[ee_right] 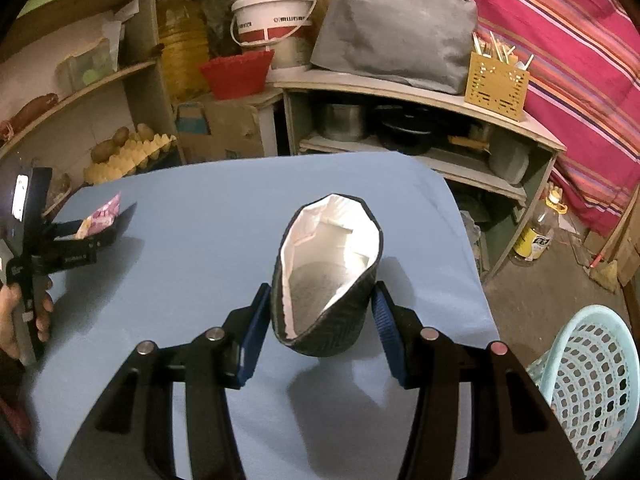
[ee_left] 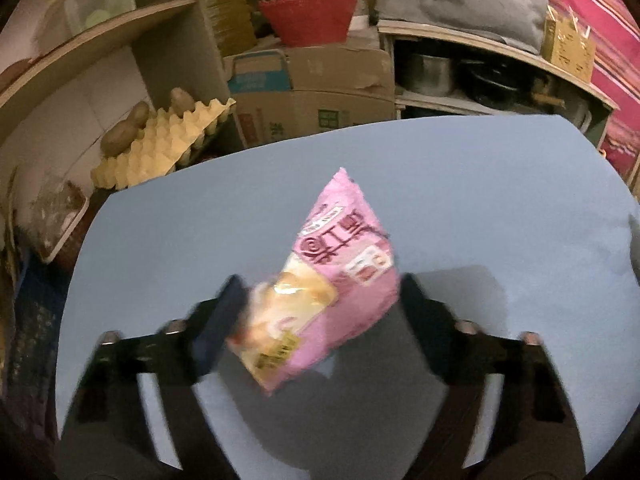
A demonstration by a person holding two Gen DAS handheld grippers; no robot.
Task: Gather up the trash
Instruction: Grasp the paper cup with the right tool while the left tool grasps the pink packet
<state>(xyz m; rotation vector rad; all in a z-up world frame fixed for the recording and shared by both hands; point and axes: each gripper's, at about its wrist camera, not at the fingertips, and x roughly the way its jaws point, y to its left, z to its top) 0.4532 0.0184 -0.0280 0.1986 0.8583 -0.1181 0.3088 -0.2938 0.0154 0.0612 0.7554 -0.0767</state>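
Observation:
A pink snack wrapper sits between the fingers of my left gripper, raised above the blue table; the jaws touch both its sides. The right wrist view shows the same wrapper in the left gripper at the table's far left. My right gripper is shut on a dark fabric bin with a white lining, squeezing its sides; the bin stands on the table, mouth open, nothing visible inside.
Behind the table are shelves with an egg tray and potatoes, cardboard boxes, a red basket, a white bucket and pots. A light blue laundry basket stands on the floor at the right.

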